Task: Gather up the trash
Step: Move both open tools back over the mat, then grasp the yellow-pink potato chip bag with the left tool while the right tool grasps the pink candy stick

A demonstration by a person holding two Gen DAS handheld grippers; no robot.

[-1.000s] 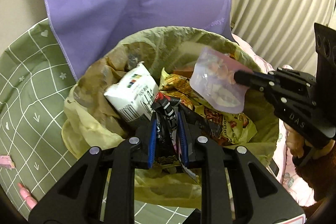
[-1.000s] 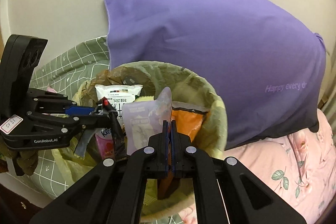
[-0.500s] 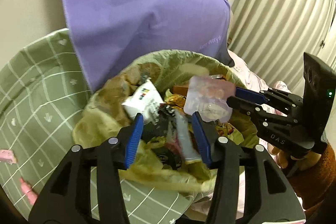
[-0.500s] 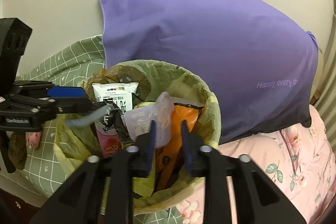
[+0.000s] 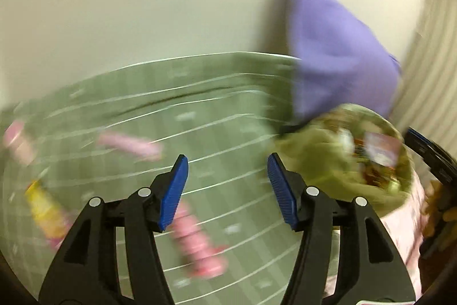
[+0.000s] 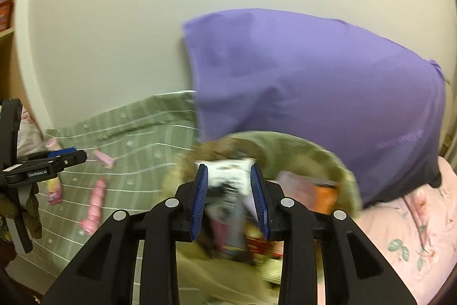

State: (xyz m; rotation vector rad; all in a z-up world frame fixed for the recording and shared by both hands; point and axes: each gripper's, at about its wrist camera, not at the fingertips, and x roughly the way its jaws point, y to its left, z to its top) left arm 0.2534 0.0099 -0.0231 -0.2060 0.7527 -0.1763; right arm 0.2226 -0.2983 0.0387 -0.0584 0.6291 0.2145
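The bin [image 6: 340,165], lined with a yellowish bag, holds several wrappers, among them a white packet [image 6: 231,176] and an orange one [image 6: 325,197]. My right gripper [image 6: 228,170] hangs open just above them with nothing between its pads. My left gripper [image 5: 227,162] is off to the bin's [image 5: 300,139] left over the green checked blanket [image 5: 228,105]; its jaws are opening and empty. Loose litter lies on the blanket: a pink wrapper [image 5: 197,245] just below the left fingers, another pink one [image 5: 128,145] and a yellow-pink packet [image 5: 45,207]. The left wrist view is blurred.
A purple pillow [image 6: 314,93] leans on the wall behind the bin. Pink floral bedding [image 6: 405,225] lies to the right, and a pleated curtain [image 5: 428,47] hangs beyond it. A shelf edge [image 6: 5,19] shows at far left.
Both grippers opened and dropped their wrappers into the bin. The left gripper swung away left over the blanket; the right one pulled back and rose a little.
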